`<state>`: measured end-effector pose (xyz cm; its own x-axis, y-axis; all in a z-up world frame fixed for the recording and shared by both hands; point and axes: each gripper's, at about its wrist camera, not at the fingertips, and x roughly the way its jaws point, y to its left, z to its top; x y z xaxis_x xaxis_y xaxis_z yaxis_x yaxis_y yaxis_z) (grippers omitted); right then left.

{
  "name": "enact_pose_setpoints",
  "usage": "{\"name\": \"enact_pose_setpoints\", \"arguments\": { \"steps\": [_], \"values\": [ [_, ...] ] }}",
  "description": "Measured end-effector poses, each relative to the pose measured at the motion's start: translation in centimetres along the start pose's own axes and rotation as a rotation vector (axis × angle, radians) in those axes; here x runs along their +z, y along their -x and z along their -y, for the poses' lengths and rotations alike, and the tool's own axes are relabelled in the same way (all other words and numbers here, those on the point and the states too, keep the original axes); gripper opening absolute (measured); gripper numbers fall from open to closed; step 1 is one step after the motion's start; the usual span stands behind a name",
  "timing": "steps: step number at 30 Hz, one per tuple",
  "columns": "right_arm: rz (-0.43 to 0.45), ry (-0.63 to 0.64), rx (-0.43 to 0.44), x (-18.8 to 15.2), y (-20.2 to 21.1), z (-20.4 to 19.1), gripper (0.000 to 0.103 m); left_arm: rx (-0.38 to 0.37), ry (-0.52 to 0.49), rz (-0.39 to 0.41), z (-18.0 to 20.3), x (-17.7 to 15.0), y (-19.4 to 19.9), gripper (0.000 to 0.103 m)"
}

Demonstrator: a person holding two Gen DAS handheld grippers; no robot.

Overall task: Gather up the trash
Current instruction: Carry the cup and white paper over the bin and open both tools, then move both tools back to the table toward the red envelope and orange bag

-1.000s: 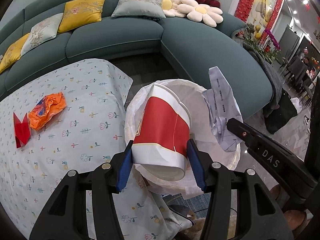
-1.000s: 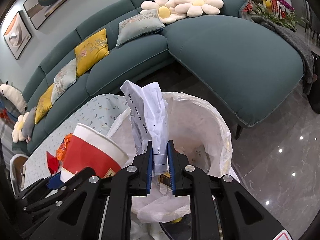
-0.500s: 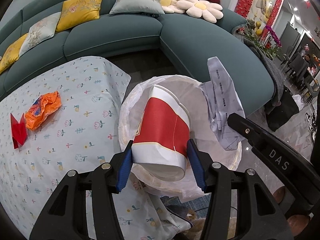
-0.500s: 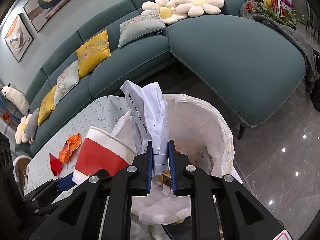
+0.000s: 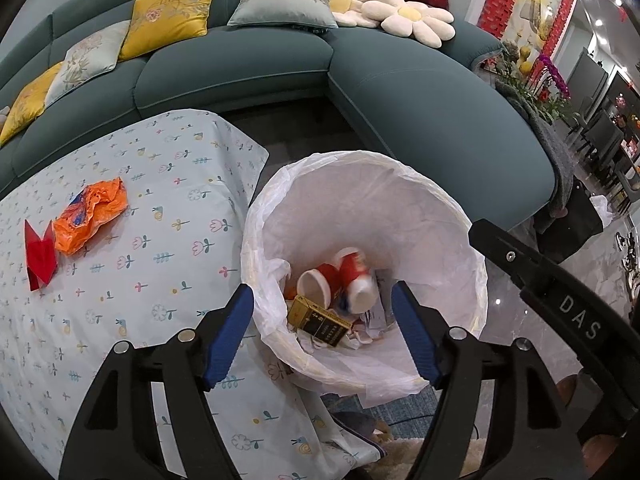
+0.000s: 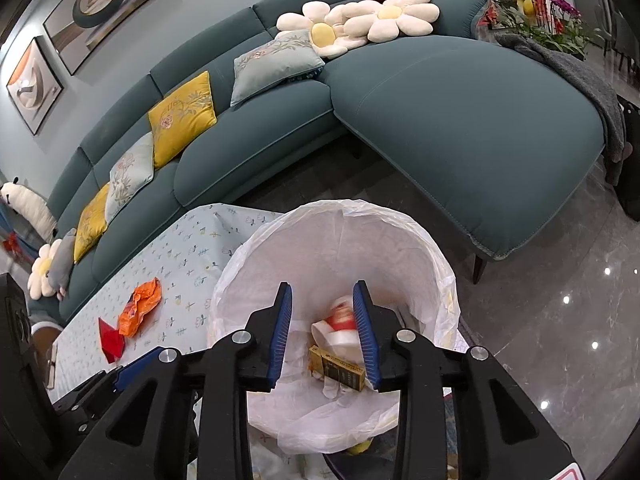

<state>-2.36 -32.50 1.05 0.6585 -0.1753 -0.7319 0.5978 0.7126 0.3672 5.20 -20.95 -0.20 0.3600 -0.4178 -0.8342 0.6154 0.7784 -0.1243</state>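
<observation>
Both grippers hang over the lined bin (image 5: pixel 362 168) at frame centre, left gripper (image 5: pixel 323 332) spread wide and right gripper (image 6: pixel 323 330) moderately parted, both empty, evidently for dropping; inside lie cups (image 5: pixel 352 276), box (image 5: pixel 318 322) and paper, while wrapper (image 5: pixel 90 208) and red scrap (image 5: pixel 38 256) wait on the table (image 5: pixel 168 160) at left.

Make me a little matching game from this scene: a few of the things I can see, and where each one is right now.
Things:
1. orange wrapper
2. gold box
3. flower cushions
4. left gripper

Places or states:
A. on the teal sofa
B. open, above the bin
C. on the flowered tablecloth, beside a red folded paper
D. inside the white-lined bin, near the red-and-white cups

Pairs: 1-C, 2-D, 3-A, 4-B
</observation>
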Motion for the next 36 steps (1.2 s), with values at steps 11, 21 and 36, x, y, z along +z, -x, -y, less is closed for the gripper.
{"name": "enact_pose_setpoints", "arguments": {
  "steps": [11, 21, 36],
  "values": [
    [0.001, 0.016, -0.009, 0.0, -0.3, -0.4, 0.041, 0.02, 0.015, 0.009, -1.1, -0.3, 0.4, 0.069],
    [0.008, 0.135, -0.062, -1.2, -0.7, -3.2, 0.046, 0.096, 0.096, 0.054, -6.9, -1.5, 2.4, 0.082],
    [-0.049, 0.303, 0.033, -4.4, -2.8, -12.7, 0.05, 0.225, 0.282, 0.065, -20.1, -4.1, 4.6, 0.088]
  ]
}}
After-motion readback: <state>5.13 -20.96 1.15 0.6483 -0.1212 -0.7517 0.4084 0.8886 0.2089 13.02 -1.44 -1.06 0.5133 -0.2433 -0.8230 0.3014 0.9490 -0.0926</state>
